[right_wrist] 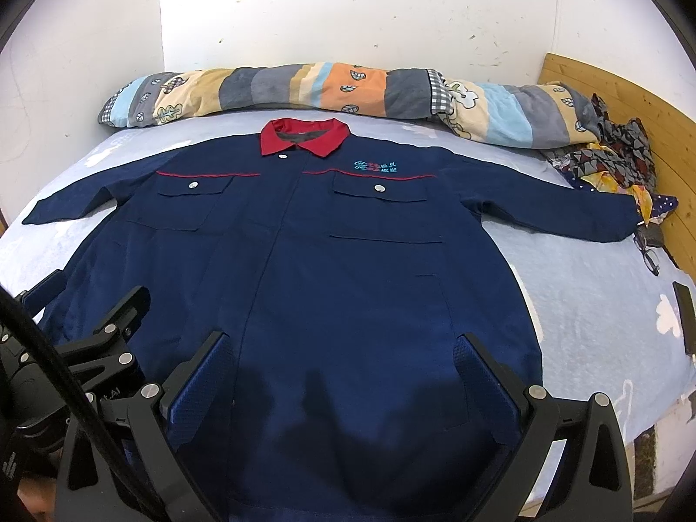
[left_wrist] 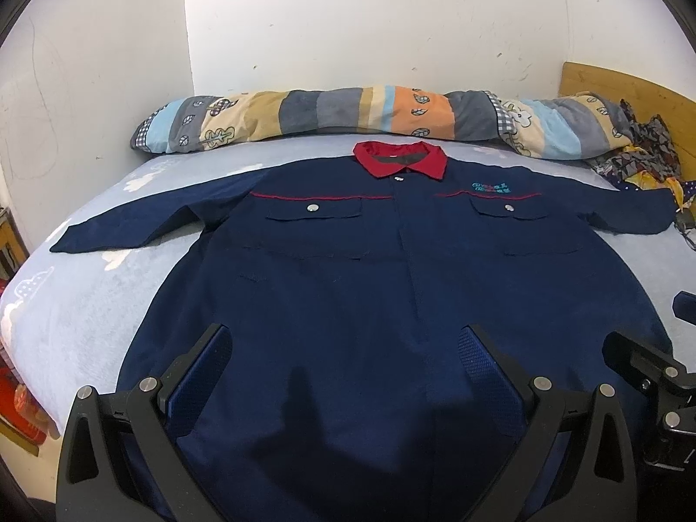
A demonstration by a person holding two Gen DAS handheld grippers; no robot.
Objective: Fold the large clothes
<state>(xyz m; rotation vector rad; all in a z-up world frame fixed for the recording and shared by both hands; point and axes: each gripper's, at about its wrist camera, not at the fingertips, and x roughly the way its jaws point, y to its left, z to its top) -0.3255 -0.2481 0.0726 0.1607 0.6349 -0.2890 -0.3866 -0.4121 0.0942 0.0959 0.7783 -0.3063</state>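
A large navy work jacket (left_wrist: 348, 269) (right_wrist: 304, 269) with a red collar (left_wrist: 400, 158) (right_wrist: 304, 135) lies flat and face up on the bed, both sleeves spread out to the sides. My left gripper (left_wrist: 346, 339) hovers open above the jacket's lower hem, left of centre. My right gripper (right_wrist: 346, 341) hovers open above the hem, right of centre. Neither holds any cloth. The right gripper's body (left_wrist: 652, 383) shows at the right edge of the left wrist view, and the left gripper's body (right_wrist: 87, 348) shows at the left of the right wrist view.
The bed has a light blue sheet (left_wrist: 87, 304) (right_wrist: 609, 304). A striped rolled quilt (left_wrist: 348, 113) (right_wrist: 348, 91) lies along the white wall behind the collar. Patterned clothes (right_wrist: 609, 161) and glasses (right_wrist: 650, 252) sit by the wooden headboard (right_wrist: 630, 95) at right. A dark phone (right_wrist: 685, 317) lies near the right edge.
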